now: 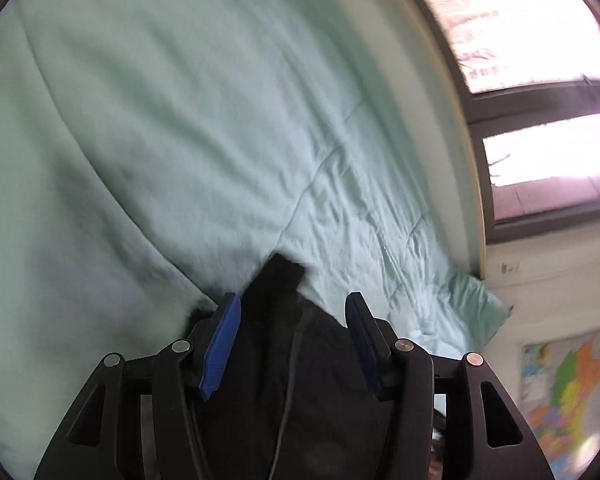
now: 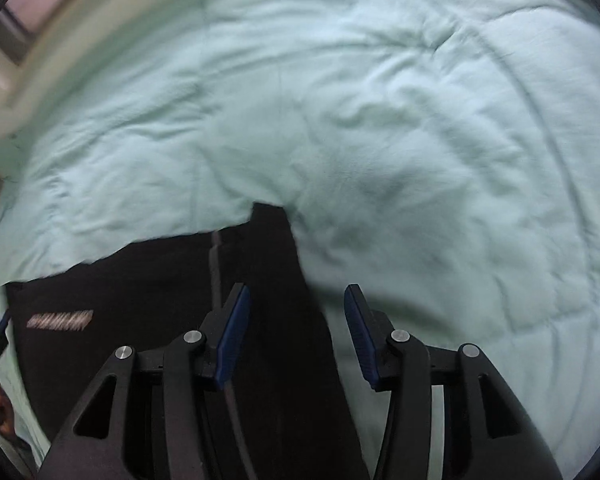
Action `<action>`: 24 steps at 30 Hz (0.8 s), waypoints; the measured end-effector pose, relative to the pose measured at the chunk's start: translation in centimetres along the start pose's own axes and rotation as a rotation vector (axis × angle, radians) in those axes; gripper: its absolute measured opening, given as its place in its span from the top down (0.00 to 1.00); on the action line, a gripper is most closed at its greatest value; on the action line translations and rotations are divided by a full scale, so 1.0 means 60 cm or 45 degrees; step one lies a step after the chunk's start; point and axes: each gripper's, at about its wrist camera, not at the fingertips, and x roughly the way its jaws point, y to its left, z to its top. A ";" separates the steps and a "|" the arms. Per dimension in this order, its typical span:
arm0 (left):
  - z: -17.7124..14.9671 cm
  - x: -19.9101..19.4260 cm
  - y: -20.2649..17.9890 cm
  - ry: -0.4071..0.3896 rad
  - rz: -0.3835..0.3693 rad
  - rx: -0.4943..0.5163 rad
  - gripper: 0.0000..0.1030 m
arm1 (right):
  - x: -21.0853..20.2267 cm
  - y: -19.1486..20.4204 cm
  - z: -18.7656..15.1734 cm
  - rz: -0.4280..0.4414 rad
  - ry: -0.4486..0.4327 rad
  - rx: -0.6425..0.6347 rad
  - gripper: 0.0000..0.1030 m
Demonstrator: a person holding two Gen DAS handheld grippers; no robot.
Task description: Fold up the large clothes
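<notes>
A black garment (image 1: 296, 360) lies on the pale green quilt (image 1: 180, 120). In the left wrist view its corner pokes forward between the fingers of my left gripper (image 1: 292, 304), whose blue-padded jaws stand wide apart and grip nothing. In the right wrist view the black garment (image 2: 148, 300) spreads to the lower left, with a small pale logo (image 2: 60, 319) and a seam or zip line. A narrow black strip runs between the fingers of my right gripper (image 2: 296, 298), which is open above it.
The quilt (image 2: 380, 120) covers the whole bed. A window (image 1: 520, 40) and a wall with a coloured map (image 1: 568, 396) lie past the bed's right edge in the left wrist view. The other gripper's blue tip (image 2: 2, 326) shows at the far left.
</notes>
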 end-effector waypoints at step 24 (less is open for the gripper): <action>-0.362 0.139 -0.095 0.454 0.315 0.422 0.45 | 0.085 0.278 -0.289 -0.009 0.198 -0.431 0.36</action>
